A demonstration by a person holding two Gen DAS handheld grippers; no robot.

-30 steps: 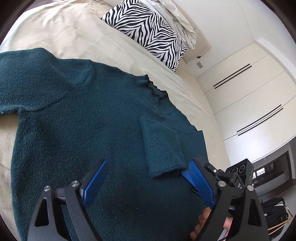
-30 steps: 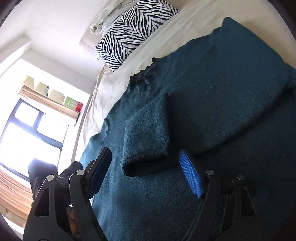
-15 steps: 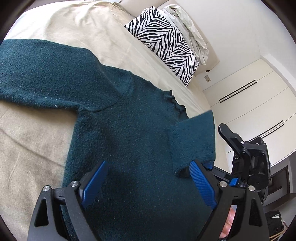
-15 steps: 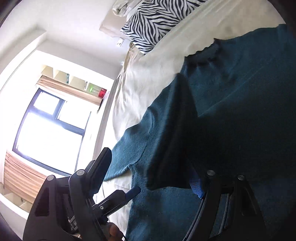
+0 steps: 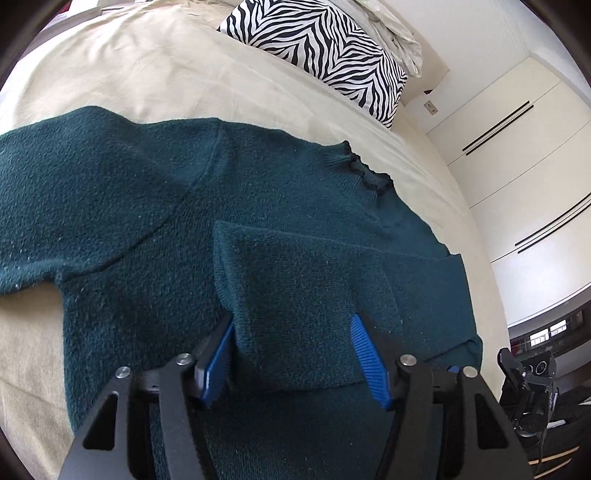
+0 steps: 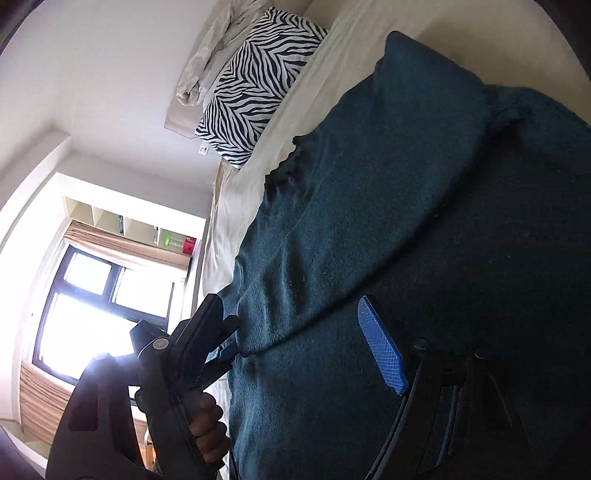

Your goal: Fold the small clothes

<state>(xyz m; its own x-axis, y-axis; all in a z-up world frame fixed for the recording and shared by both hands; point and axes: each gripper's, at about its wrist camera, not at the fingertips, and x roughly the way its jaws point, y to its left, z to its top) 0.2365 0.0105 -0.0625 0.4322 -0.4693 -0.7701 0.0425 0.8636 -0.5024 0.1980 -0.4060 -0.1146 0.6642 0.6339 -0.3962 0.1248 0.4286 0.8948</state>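
A dark teal sweater (image 5: 155, 221) lies flat on the beige bed. Its right sleeve (image 5: 303, 291) is folded across the body; the left sleeve (image 5: 55, 184) stretches out to the left. My left gripper (image 5: 295, 354) is open, its blue pads on either side of the folded sleeve's cuff end, just above the cloth. In the right wrist view the sweater (image 6: 424, 229) fills the frame. My right gripper (image 6: 295, 332) is open over the sweater's edge, with nothing between its fingers. The other gripper (image 6: 192, 354) and the hand that holds it show at lower left.
A zebra-striped pillow (image 5: 321, 48) and crumpled white bedding (image 5: 395, 29) lie at the head of the bed. White wardrobe doors (image 5: 517, 166) stand to the right of the bed. A bright window (image 6: 99, 306) and shelves (image 6: 129, 225) are on the other side.
The right sleeve, lifted half a second ago, now lies flat across the sweater's body. My left gripper has moved in over the folded sleeve. My right gripper has let go and drawn back to the edge.
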